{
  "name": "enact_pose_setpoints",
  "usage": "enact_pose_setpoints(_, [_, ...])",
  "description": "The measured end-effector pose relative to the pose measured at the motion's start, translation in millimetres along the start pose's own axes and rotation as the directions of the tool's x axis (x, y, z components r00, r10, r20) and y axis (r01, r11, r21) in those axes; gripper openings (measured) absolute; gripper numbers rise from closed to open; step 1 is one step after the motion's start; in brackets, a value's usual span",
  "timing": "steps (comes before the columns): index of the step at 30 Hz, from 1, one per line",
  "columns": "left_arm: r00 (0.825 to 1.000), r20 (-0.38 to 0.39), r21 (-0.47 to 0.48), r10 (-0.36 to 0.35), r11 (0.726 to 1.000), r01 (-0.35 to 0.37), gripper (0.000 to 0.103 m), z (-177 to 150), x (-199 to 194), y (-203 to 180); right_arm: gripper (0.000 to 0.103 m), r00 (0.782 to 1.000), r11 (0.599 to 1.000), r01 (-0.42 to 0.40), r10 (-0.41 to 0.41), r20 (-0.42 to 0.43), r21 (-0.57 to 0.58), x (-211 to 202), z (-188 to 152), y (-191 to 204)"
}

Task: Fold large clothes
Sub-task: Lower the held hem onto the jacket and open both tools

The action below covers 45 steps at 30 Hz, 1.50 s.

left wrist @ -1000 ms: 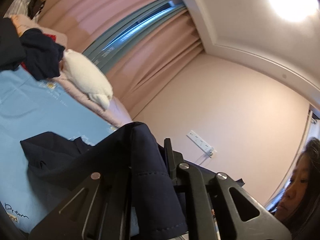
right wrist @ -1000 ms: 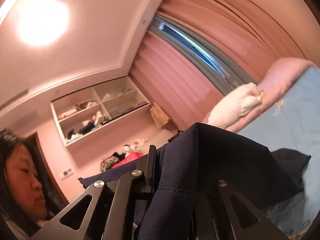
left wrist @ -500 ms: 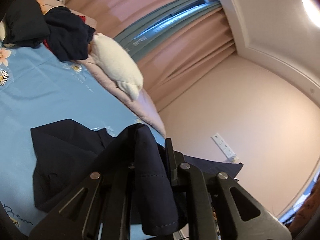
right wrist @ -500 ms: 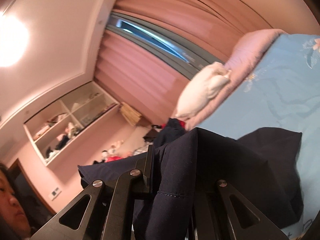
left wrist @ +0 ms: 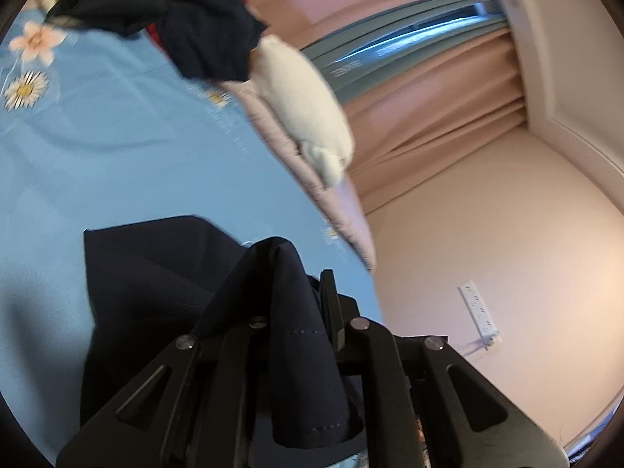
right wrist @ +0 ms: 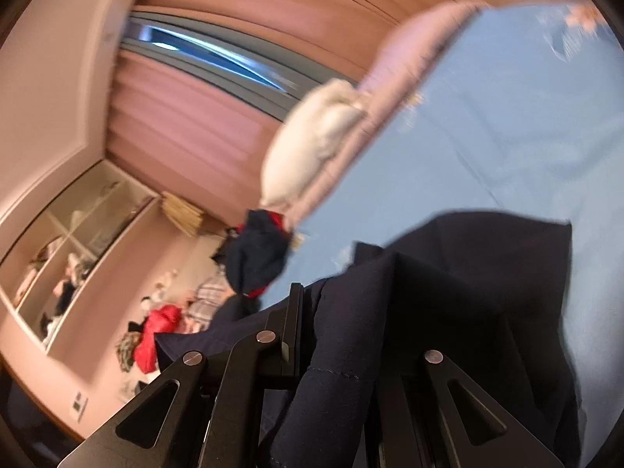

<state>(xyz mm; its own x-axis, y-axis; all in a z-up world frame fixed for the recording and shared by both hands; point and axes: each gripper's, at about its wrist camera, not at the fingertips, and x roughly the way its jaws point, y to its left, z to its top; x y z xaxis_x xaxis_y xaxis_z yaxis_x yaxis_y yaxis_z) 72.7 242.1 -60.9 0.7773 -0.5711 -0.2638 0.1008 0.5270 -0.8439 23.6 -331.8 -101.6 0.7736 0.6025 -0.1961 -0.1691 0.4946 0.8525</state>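
Observation:
A dark navy garment [left wrist: 156,280] lies partly spread on the light blue bedsheet [left wrist: 117,148], and one edge of it is bunched up between my left gripper's [left wrist: 300,296] jaws, which are shut on it. In the right wrist view the same navy garment [right wrist: 468,280] drapes over my right gripper [right wrist: 339,312], also shut on a fold of it. The cloth hides most of both grippers' fingers. Between the two grips the fabric hangs just above the sheet [right wrist: 487,117].
A white pillow [left wrist: 308,113] lies on a pink quilt [left wrist: 343,210] along the bed's far edge. A heap of dark and red clothes [left wrist: 195,19] sits at the bed's end. Pink curtains, open shelves [right wrist: 70,249] and a wall socket strip [left wrist: 479,308] surround the bed.
Both grippers have sunk toward the bed and rolled, still holding the garment. More blue sheet fills both views, more of the garment lies on it, and the person has left the views.

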Motion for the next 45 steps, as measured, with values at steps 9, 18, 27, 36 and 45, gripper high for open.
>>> enact_pose_setpoints(9, [0.995,-0.055,-0.092,0.078,0.992,-0.082,0.010,5,29,38,0.009,0.997,0.996,0.069,-0.067,-0.036,0.050,13,0,-17])
enact_pose_setpoints(18, [0.979,-0.134,-0.080,0.151,0.983,-0.163,0.011,30,80,44,0.009,0.982,0.974,0.185,-0.177,-0.073,0.133,36,15,-36])
enact_pose_setpoints(27, [0.956,-0.165,-0.214,0.245,0.937,-0.277,0.012,31,96,82,0.009,0.962,0.952,0.249,-0.221,-0.162,0.179,63,25,-53])
enact_pose_setpoints(36, [0.952,-0.181,-0.290,0.248,0.911,-0.292,0.023,40,103,90,0.032,0.987,0.900,0.108,-0.047,-0.153,0.422,64,30,-82])
enact_pose_setpoints(45, [0.962,-0.064,-0.286,0.266,0.919,-0.273,0.059,66,105,79,0.067,0.999,0.851,-0.050,0.050,0.015,0.523,50,45,-86])
